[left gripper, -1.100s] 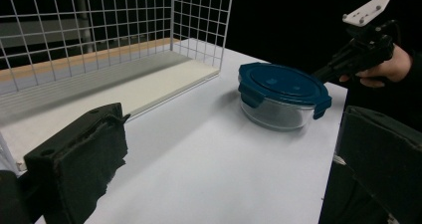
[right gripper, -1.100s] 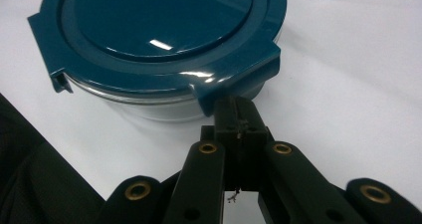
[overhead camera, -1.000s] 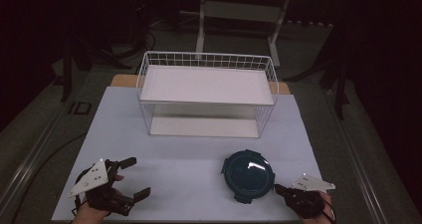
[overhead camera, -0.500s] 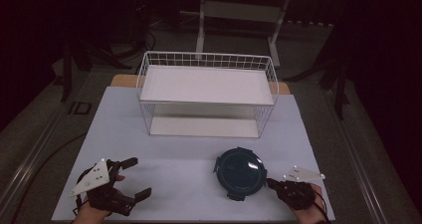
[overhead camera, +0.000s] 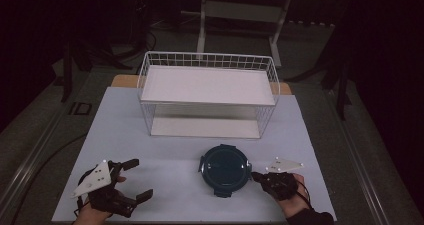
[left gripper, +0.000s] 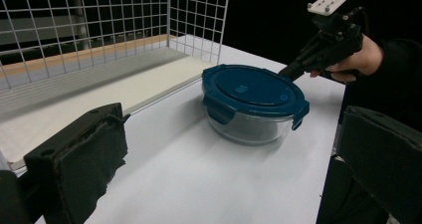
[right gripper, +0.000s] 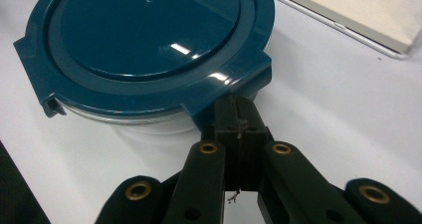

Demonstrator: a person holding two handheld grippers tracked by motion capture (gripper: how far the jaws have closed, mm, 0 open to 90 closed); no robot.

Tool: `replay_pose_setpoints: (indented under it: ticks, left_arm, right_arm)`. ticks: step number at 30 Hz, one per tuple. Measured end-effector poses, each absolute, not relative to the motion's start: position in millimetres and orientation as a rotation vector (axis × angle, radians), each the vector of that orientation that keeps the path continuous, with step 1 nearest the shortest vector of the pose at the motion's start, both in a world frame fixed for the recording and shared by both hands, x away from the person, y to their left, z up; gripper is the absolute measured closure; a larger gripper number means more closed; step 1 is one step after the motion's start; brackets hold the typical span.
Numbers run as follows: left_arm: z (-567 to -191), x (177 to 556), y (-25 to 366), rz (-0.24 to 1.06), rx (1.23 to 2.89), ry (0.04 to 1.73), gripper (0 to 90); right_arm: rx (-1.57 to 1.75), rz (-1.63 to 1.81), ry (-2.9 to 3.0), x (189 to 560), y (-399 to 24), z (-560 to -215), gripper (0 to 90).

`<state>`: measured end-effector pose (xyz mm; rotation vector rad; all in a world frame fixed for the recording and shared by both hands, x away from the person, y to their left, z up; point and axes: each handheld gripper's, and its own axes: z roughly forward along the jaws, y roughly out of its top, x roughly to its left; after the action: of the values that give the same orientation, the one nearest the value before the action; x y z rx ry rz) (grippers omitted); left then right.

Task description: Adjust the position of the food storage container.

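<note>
Just ahead of the right hand-held gripper (right gripper: 238, 115), the container (left gripper: 251, 104) has a glossy, smooth teal plastic lid (right gripper: 149, 40) that catches highlights, over a clear glass-like bowl (left gripper: 247, 128). That hand-held gripper itself looks like matt black plastic with small brass-coloured rivets. The left hand-held gripper (left gripper: 234, 159) carries rough, foam-like matt black pads. Under both lies the tabletop (overhead camera: 170, 160), matt and smooth, pale white. Beyond them stands a basket (overhead camera: 207, 61) of thin white-coated wire with a matt white board (overhead camera: 207, 85) on top.
</note>
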<state>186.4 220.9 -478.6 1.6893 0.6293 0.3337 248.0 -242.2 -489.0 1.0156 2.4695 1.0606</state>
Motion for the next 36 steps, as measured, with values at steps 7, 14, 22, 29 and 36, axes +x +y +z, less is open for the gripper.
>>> replay_pose_setpoints:
  ticks: [7, 14, 22, 29, 36]
  left_arm:
    - [-479, 187, 222, 0.335, 1.691, 0.628, 0.0]
    - [-479, 187, 220, 0.331, 1.699, 0.625, 0.0]
    - [-480, 188, 219, 0.326, 1.700, 0.629, 0.0]
    - [-481, 188, 219, 0.323, 1.702, 0.628, 0.0]
    - [-481, 188, 219, 0.319, 1.703, 0.630, 0.0]
  right_arm:
    - [1.004, 1.037, 2.476, 251, -241, -492, 90.0]
    - [1.035, 1.061, 2.468, 253, -240, -492, 90.0]
    - [1.023, 1.088, 2.476, 262, -231, -491, 90.0]
    - [0.995, 1.086, 2.496, 268, -216, -490, 90.0]
    - [0.921, 1.094, 2.543, 271, -186, -490, 90.0]
